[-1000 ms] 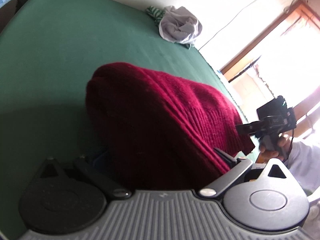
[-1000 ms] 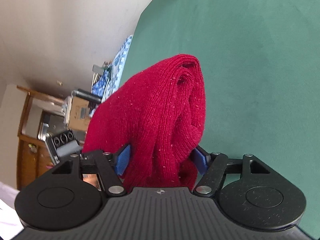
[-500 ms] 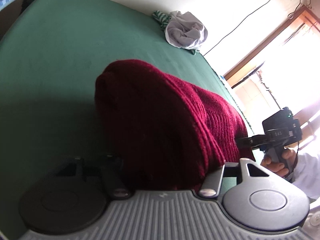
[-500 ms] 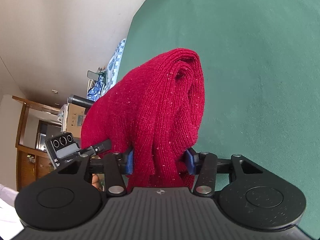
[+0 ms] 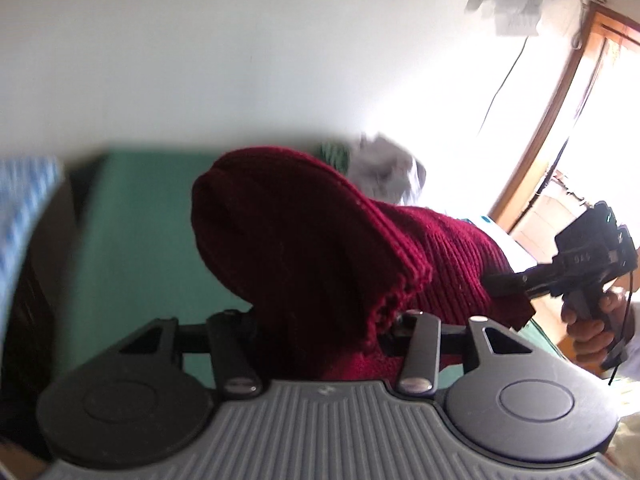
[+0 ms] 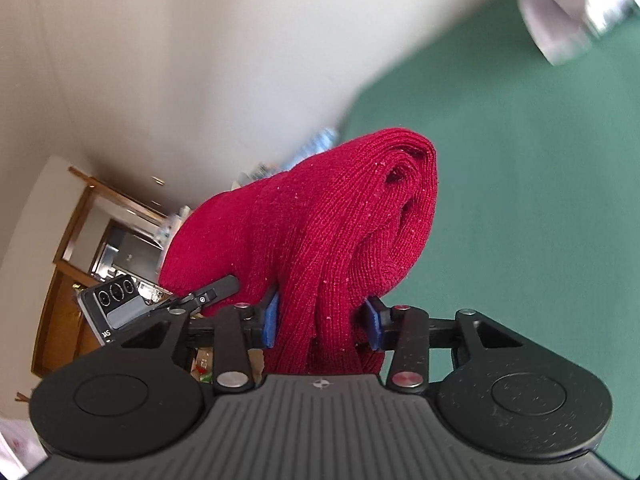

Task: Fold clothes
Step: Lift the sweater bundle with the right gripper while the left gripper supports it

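Blocking most of green bed, red sweater; pale clothes heap behind.

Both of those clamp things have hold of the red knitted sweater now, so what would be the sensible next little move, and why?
Probably carry it over the bare green surface and lower it flat. The left gripper and right gripper, jaws just closed, each pinch a bunched end of the red sweater, which hangs thick and folded between them. The heap of pale clothes lies at the far edge, out of the way.

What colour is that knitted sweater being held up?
Deep red, a plain ribbed knit. The sweater shows brightest in the right wrist view.
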